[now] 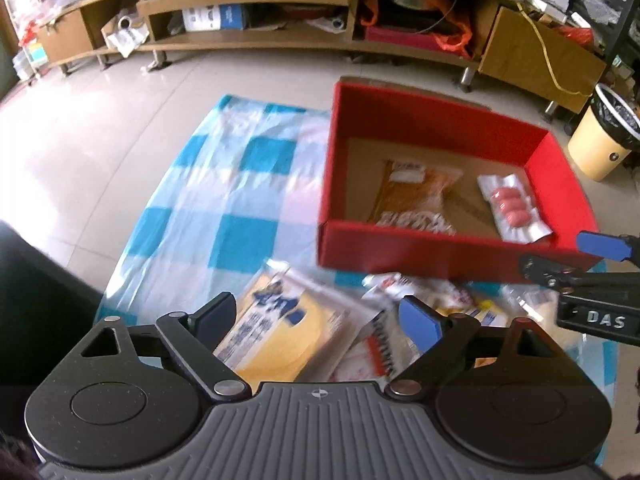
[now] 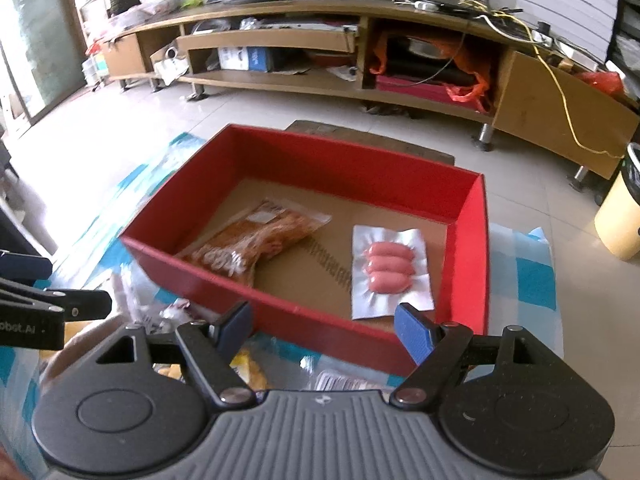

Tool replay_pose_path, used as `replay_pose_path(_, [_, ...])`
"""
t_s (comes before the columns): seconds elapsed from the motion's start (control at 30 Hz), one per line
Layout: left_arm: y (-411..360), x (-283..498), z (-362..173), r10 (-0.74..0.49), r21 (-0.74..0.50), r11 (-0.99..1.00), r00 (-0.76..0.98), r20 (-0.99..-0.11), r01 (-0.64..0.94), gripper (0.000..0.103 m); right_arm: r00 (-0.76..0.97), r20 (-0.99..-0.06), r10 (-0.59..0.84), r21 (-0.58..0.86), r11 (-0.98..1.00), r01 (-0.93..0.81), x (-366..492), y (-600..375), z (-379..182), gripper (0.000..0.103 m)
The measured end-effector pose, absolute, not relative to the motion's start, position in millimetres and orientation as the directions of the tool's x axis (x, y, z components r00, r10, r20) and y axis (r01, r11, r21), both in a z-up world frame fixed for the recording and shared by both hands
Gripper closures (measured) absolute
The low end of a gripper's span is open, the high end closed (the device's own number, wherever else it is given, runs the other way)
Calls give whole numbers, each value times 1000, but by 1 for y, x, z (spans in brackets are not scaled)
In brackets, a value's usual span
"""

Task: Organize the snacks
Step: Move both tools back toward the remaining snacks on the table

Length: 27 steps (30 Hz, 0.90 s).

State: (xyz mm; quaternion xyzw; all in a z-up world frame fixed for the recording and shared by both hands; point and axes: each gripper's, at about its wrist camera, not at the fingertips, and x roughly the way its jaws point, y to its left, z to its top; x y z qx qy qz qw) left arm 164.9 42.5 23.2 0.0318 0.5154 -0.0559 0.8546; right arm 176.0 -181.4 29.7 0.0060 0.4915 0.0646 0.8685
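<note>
Two packets already lie in the red box (image 1: 440,256). The left gripper (image 1: 320,318), jaws wide and empty, hangs directly over the yellow snack packet (image 1: 280,332) on the near cloth; the right gripper (image 2: 324,326), also empty, hovers farther right.

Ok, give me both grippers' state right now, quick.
Left gripper: open, holding nothing, over the yellow snack packet.
Right gripper: open, empty, at the near wall of the red box.

Home living room: TV cabinet (image 2: 360,52)
</note>
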Motion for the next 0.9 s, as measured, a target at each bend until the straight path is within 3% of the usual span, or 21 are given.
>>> replay_pose_path(0.2, [66,163,4,-45,12,991,414,-909,134,8,487,-862,138,86,988,-126,168,-176,27,28])
replay_pose_path(0.53, [93,180,-27,-148,-95,980,318,-936,176,0,448,-882,147,99,987,-129,166,-171,17,28])
replay_pose_path(0.7, [86,177,-29,-152,-88,974,320,-935,207,0,435,-888,148,98,986,-136,164,-172,13,28])
replay_pose_path(0.8, [79,173,-27,-140,-67,973,329,-934,222,3,427,-894,134,96,989,-109,161,-180,11,28])
replay_pose_path(0.9, [73,165,-20,-136,-57,971,338,-931,234,16,420,-899,120,99,993,-71,158,-191,10,28])
